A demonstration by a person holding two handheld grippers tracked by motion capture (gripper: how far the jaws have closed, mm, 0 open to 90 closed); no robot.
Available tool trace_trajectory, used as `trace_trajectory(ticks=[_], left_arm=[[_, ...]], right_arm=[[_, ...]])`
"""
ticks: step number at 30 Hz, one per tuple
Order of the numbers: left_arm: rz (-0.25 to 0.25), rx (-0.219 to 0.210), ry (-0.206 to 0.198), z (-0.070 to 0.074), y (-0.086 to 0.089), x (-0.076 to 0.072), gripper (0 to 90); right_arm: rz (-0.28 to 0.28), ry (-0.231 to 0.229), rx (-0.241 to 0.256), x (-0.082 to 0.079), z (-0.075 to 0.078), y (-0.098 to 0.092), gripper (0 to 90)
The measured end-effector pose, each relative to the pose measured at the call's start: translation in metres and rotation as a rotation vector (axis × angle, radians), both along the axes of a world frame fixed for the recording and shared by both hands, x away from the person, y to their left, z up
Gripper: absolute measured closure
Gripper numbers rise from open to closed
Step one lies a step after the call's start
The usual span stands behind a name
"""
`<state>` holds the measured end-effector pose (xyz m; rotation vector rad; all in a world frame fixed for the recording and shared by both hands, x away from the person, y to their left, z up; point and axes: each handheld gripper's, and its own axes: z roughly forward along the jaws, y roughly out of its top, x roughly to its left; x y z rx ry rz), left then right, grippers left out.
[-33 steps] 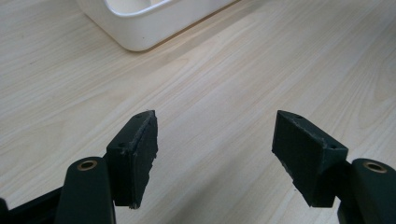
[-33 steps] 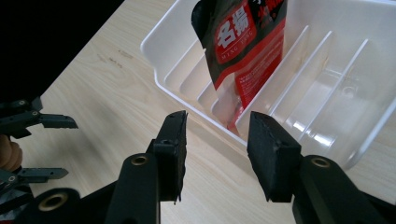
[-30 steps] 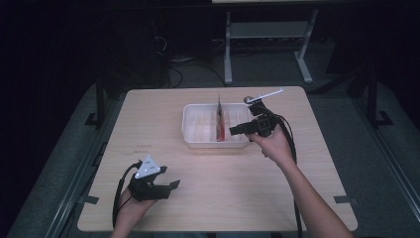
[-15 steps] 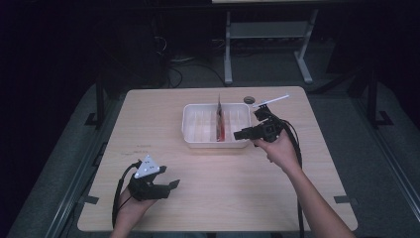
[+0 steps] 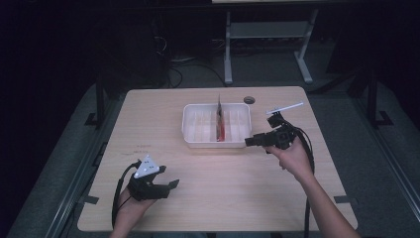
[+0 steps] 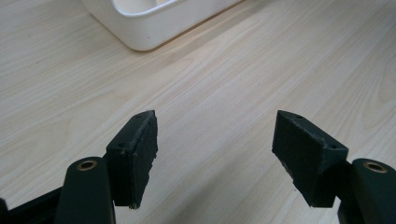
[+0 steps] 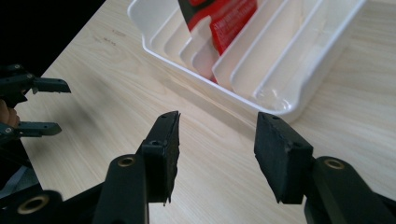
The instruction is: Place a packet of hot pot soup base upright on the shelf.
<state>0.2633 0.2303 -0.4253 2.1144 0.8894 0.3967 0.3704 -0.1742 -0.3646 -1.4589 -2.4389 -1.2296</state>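
My right gripper (image 5: 253,142) is hanging just off the near right corner of the white rack (image 5: 190,138), jaws spread apart with nothing between them. The rack sits toward the far edge of the table (image 5: 237,198), around the middle, and a red packet (image 7: 224,18) stands upright in one of its middle slots. My left gripper (image 5: 171,185) is down by the near left corner of the table, also spread open and empty, well away from the rack.

One white slotted tray (image 5: 198,139), one red packet (image 5: 223,130), two tools, one table (image 5: 247,188)
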Motion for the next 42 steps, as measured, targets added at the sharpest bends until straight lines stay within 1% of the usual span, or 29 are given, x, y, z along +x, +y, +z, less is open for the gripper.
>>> trace_trajectory(ticks=[8, 14, 16, 19, 25, 28, 31, 36, 42], left_arm=[[0.003, 0.002, 0.002, -0.001, 0.0, 0.001, 30.4], [0.005, 0.0, 0.002, -0.001, 0.001, 0.001, 30.3], [0.003, 0.001, 0.001, -0.001, 0.0, 0.0, 30.2], [0.001, 0.003, 0.0, -0.001, 0.0, 0.0, 30.1], [0.002, 0.004, 0.001, -0.001, 0.0, 0.0, 30.0], [0.004, 0.001, 0.003, -0.001, 0.0, 0.001, 29.9], [0.006, 0.002, 0.004, -0.001, 0.0, 0.001, 29.7], [0.007, 0.001, 0.005, -0.002, -0.001, 0.0, 29.7], [0.009, 0.002, 0.004, -0.002, -0.001, 0.0, 29.2]], right_arm=[[-0.025, 0.02, 0.031, -0.007, -0.01, -0.019, 48.0], [-0.038, 0.014, 0.05, -0.013, -0.013, -0.032, 47.6], [-0.044, 0.014, 0.047, -0.015, -0.014, -0.037, 47.1], [-0.057, 0.019, 0.056, -0.017, -0.016, -0.046, 47.1], [-0.081, 0.029, 0.04, -0.023, -0.024, -0.06, 46.6], [-0.088, 0.034, 0.049, -0.027, -0.029, -0.066, 46.6], [-0.093, 0.041, 0.049, -0.032, -0.034, -0.071, 46.2], [-0.1, 0.04, 0.067, -0.038, -0.039, -0.078, 46.2], [-0.102, 0.034, 0.062, -0.045, -0.041, -0.082, 46.2]])
